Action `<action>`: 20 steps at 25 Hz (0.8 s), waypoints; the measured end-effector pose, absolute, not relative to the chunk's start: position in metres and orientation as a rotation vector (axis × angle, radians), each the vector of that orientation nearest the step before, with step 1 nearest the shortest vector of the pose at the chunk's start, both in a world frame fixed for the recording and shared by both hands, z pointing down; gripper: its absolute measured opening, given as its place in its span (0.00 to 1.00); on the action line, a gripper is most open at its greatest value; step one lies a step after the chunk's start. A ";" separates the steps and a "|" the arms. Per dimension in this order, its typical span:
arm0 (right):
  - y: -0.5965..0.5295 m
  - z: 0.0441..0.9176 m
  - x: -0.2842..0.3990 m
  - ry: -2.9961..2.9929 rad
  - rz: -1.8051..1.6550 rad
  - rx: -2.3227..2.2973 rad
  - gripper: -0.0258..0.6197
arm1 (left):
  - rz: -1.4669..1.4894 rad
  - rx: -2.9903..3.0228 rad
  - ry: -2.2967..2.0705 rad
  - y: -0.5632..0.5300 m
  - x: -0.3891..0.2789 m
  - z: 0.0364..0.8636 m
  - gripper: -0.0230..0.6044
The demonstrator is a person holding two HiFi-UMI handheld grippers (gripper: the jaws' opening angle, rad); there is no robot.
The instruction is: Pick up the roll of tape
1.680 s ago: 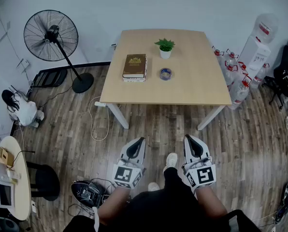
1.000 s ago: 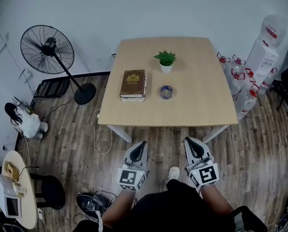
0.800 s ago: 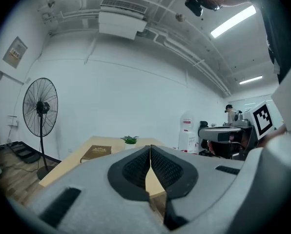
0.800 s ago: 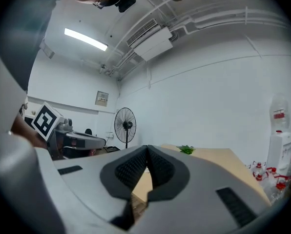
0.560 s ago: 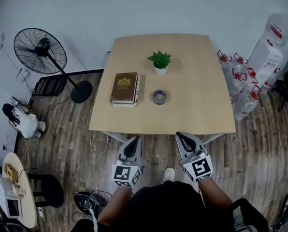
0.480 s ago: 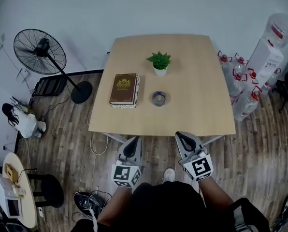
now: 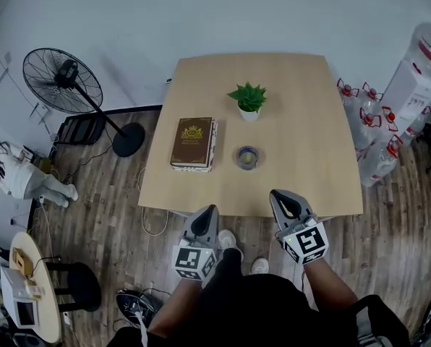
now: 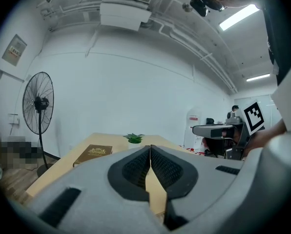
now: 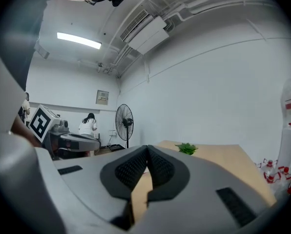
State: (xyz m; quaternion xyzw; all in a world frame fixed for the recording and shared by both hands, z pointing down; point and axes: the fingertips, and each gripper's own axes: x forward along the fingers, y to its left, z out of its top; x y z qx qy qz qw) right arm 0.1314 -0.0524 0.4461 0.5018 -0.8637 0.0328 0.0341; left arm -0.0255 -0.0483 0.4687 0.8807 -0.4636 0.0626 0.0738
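The roll of tape (image 7: 247, 157) lies flat near the middle of the light wooden table (image 7: 302, 165), right of a brown book (image 7: 193, 142) and in front of a small potted plant (image 7: 249, 100). My left gripper (image 7: 207, 213) is shut and empty, just short of the table's near edge. My right gripper (image 7: 281, 198) is also shut and empty, its tip over that near edge. In the left gripper view the shut jaws hide the tape; the book (image 8: 92, 153) and plant (image 8: 134, 138) show beyond them. The right gripper view shows the plant (image 9: 187, 148) past its shut jaws.
A standing fan (image 7: 63, 80) is left of the table. Water bottles (image 7: 378, 129) and a dispenser (image 7: 418, 78) stand at its right. A person (image 7: 16, 176) crouches at far left by a small round table (image 7: 33, 295). Cables lie on the wooden floor.
Both grippers have come forward to the table's near edge, and the table now sits closer in the head view. Both stayed shut.
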 end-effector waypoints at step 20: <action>-0.189 0.492 0.088 -2.468 0.218 1.443 0.03 | 0.134 2.686 -1.255 -0.205 -0.090 0.474 0.04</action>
